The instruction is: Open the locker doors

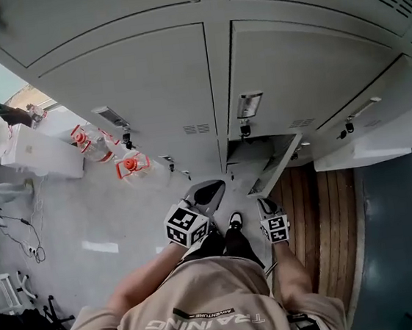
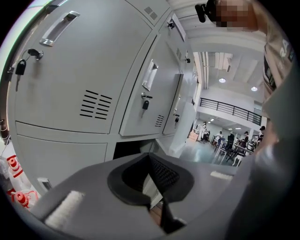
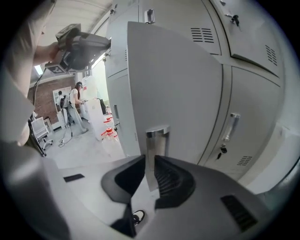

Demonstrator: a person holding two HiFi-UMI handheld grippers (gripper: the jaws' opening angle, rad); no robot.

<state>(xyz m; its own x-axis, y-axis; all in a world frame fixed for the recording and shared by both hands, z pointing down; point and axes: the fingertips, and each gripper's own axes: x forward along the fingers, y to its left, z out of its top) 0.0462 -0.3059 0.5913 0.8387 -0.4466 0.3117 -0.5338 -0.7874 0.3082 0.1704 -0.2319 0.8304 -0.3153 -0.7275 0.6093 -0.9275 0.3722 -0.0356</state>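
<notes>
Head view: bank of grey lockers (image 1: 145,86) ahead; one lower locker door (image 1: 278,161) stands swung out, its neighbours shut. Left gripper (image 1: 201,198) hangs low before the bank, right gripper (image 1: 269,209) beside the open door. Left gripper view: jaws together, nothing between them. Beyond are closed doors with keys in the locks, and the nearest pull handle (image 2: 150,75) is well apart. Right gripper view: jaws clamped on the metal handle (image 3: 156,140) of the open door. Judgement: door partway through its swing. To finish cleanly, follow the hinge arc rather than pulling straight — hold the clamp square so the smooth handle cannot slip, and release only once the door rests wide.
</notes>
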